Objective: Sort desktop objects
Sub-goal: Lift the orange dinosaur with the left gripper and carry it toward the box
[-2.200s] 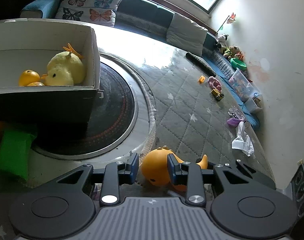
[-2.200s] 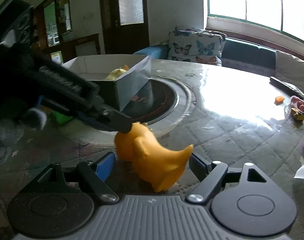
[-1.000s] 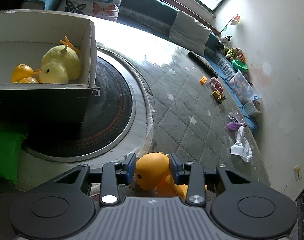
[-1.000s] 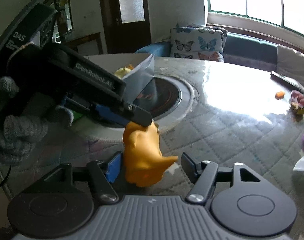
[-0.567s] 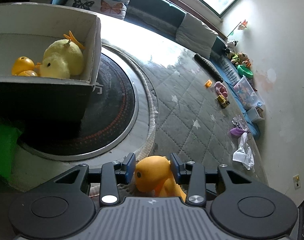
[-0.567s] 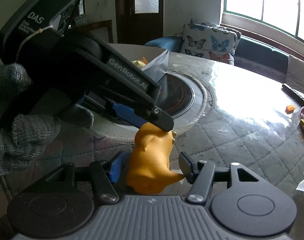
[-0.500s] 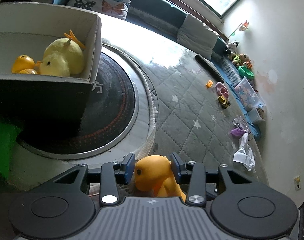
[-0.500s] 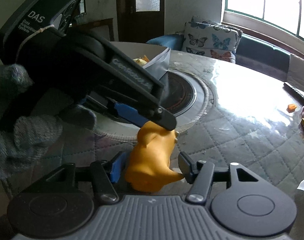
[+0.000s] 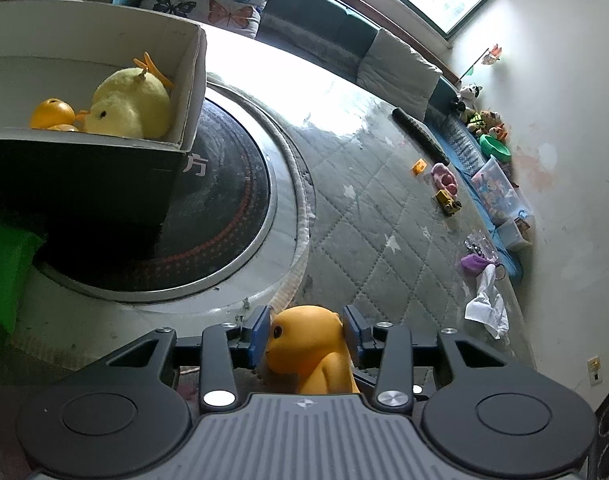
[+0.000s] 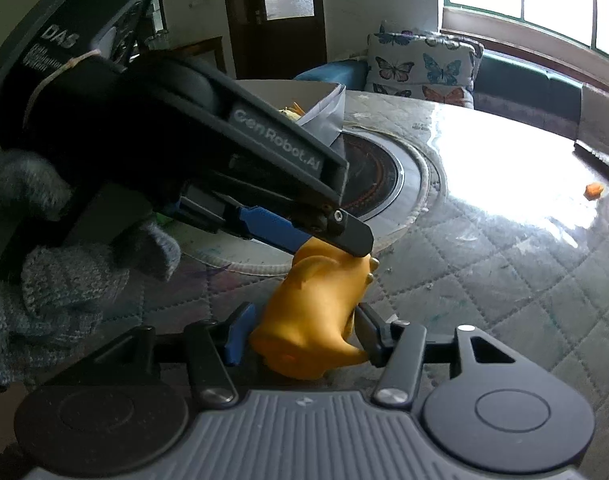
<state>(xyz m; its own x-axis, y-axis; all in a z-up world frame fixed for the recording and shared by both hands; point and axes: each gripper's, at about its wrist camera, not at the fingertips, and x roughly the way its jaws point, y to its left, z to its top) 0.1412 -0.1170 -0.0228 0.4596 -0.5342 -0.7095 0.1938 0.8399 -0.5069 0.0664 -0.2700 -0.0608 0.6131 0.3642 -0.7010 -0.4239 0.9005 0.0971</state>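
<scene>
Since the earlier frames the orange duck (image 9: 310, 350) has been tipped from lying on the table (image 9: 384, 216) to upright and lifted, and the right gripper (image 10: 300, 340) has narrowed around it. Largest first: the cardboard box (image 9: 184, 92), already holding a plush chick (image 9: 130, 106), looks like the destination, so the step in hand is carrying the duck there; next comes a swing leftward over the rim. The left gripper (image 9: 306, 334) has its fingers clamped on the duck's head. The right fingers flank its lower body, touching or nearly so; a firm grip I cannot tell.
</scene>
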